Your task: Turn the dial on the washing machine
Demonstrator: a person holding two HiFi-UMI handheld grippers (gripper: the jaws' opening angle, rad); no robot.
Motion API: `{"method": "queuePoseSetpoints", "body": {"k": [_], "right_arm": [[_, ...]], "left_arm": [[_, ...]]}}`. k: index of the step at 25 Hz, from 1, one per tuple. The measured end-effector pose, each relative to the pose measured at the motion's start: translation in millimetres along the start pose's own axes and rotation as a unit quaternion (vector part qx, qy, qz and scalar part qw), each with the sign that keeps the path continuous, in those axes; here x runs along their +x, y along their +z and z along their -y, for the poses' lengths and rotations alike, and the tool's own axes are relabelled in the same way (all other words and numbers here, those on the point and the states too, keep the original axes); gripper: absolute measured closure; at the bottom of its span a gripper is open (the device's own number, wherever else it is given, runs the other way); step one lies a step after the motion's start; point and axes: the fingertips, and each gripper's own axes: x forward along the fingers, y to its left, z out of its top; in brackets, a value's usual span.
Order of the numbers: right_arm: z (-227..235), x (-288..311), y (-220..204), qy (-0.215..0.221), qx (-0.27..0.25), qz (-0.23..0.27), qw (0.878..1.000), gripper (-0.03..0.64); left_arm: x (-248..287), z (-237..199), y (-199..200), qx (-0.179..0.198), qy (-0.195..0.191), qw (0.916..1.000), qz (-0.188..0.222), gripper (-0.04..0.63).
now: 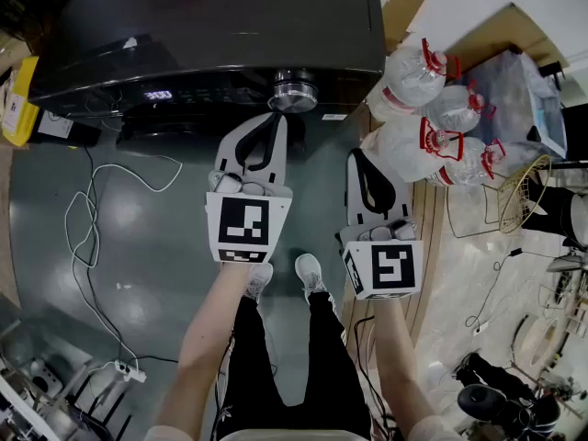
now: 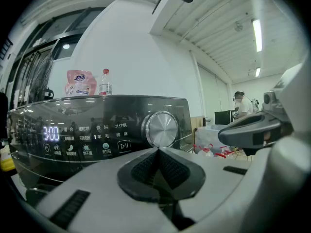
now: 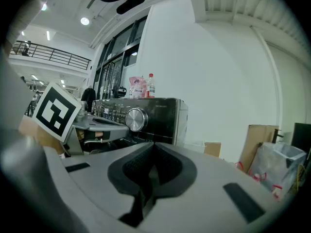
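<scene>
The washing machine [image 1: 184, 35] fills twelve o'clock. The left gripper [image 1: 272, 122], clenched on nothing, aims at the dial [image 1: 293, 91], which sits near its one o'clock, probably lining up a grasp. The right gripper [image 1: 361, 161], also clenched and empty, hangs back at four o'clock, out of the way.

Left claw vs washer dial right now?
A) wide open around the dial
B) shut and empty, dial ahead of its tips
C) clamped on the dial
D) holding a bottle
B: in the left gripper view the left claw has its jaws together with nothing between them, and the dial shows beyond the tips, ungripped.
</scene>
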Motion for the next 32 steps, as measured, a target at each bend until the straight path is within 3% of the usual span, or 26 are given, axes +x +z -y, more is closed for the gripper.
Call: {"method": "queuePoseSetpoints", "body": {"k": [7,21,24,32], "right_arm": [[1,0,-3,0.001,-0.001,-0.004,1.000,0.614],[4,-3,-5,0.003,-0.004,-0.006,1.000,0.614],[4,-6,-5,0.003,0.000,-0.010,1.000,0.614],[-1,-22,33,-0.009,0.001,-0.005,1.000,0.614]], "left_arm": [[7,12,-5,-0.007,-0.020,0.9997,-0.011,0.597],[7,11,-4,-0.009,-0.007,0.9999,-0.005,0.597],[4,10,-4,-0.026,0.000,0.9996,-0.007,0.597],[-20,6,38,-0.035,0.016,0.9992,0.008,0.597]]}}
